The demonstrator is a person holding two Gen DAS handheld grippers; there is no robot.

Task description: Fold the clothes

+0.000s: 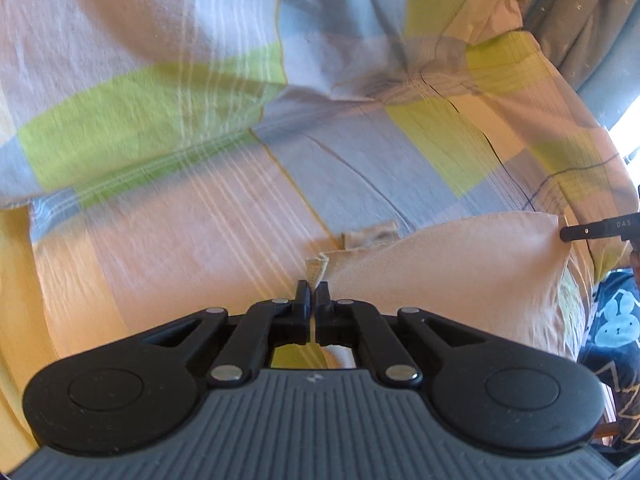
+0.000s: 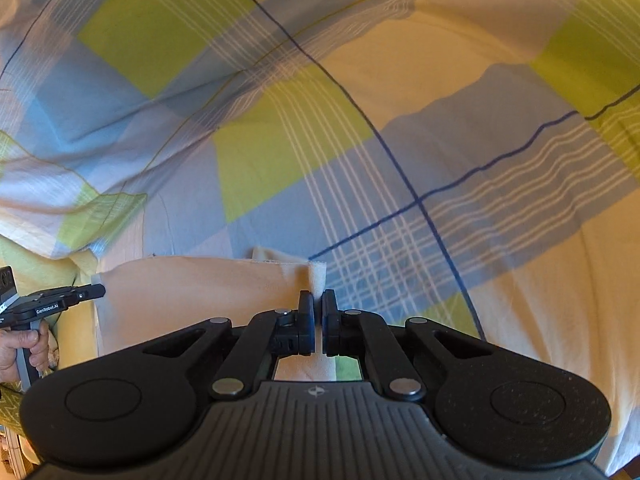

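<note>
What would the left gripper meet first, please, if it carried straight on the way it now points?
Probably the plaid bedcover: the left gripper, shut on the beige garment, points straight at it, though the gap is hard to judge.

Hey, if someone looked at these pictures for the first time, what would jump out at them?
The big checked bedcover in lime, blue and cream fills both views. In front, a pale peach garment is stretched between the left hand-held gripper and the right hand-held gripper, each shut on a corner.

Warm bright daylight, motion blur, fisheye bending at edges.
</note>
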